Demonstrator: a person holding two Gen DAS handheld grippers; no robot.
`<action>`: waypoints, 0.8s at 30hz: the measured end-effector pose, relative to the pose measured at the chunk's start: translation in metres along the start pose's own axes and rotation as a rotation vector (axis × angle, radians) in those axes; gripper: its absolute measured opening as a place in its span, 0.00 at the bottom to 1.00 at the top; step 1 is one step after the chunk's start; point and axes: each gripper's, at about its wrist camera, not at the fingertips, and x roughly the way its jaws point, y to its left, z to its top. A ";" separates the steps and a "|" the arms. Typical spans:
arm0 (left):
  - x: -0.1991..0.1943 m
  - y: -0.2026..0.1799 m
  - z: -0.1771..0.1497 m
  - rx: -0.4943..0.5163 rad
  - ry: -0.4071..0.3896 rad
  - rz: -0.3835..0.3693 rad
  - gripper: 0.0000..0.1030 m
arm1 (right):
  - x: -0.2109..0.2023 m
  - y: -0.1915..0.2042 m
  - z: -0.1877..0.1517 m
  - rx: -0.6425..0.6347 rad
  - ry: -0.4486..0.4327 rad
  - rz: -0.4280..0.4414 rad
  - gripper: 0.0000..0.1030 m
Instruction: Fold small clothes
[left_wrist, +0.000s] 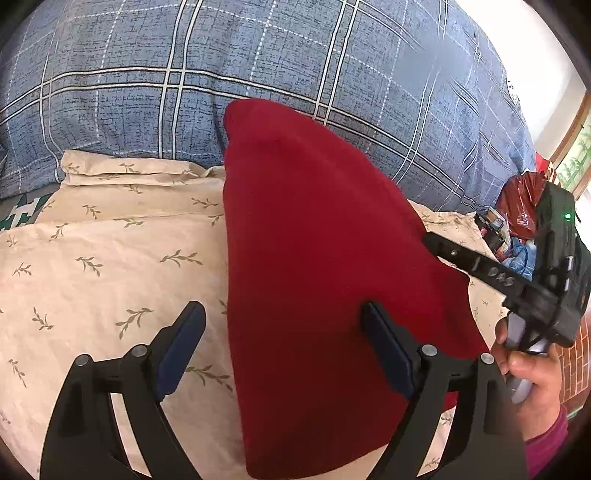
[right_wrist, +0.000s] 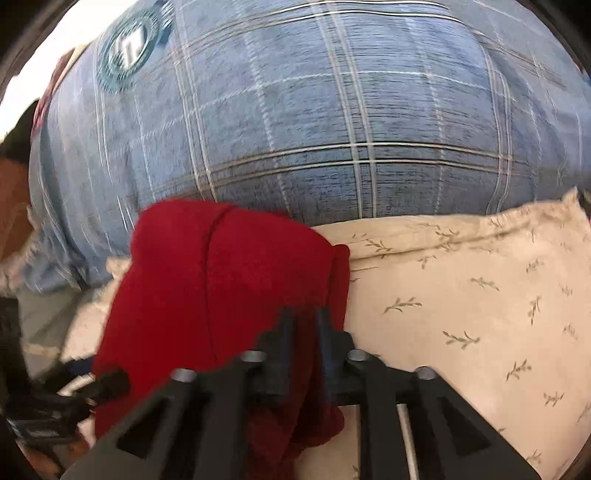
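Note:
A dark red garment (left_wrist: 317, 266) lies folded into a long strip on a cream leaf-print sheet (left_wrist: 110, 258). My left gripper (left_wrist: 282, 317) is open above the strip's left edge, one finger over the sheet and one over the red cloth, holding nothing. In the right wrist view my right gripper (right_wrist: 303, 318) is shut on the right edge of the red garment (right_wrist: 221, 280), with cloth pinched between the fingers. The right gripper also shows in the left wrist view (left_wrist: 428, 238), held by a hand at the cloth's right side.
A blue plaid quilt (left_wrist: 295, 62) is piled behind the sheet. A red plastic bag (left_wrist: 521, 206) and small items lie at the far right. The cream sheet (right_wrist: 461, 295) extends to the right of the garment.

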 end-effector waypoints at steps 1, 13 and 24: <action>0.000 0.000 0.000 0.000 0.000 -0.002 0.85 | -0.002 -0.005 0.000 0.026 0.001 0.020 0.62; 0.014 0.008 0.005 0.000 0.011 -0.038 1.00 | 0.027 -0.030 -0.011 0.181 0.074 0.297 0.78; 0.026 0.002 0.009 0.007 0.037 -0.122 0.85 | 0.043 -0.002 -0.007 0.053 0.078 0.311 0.68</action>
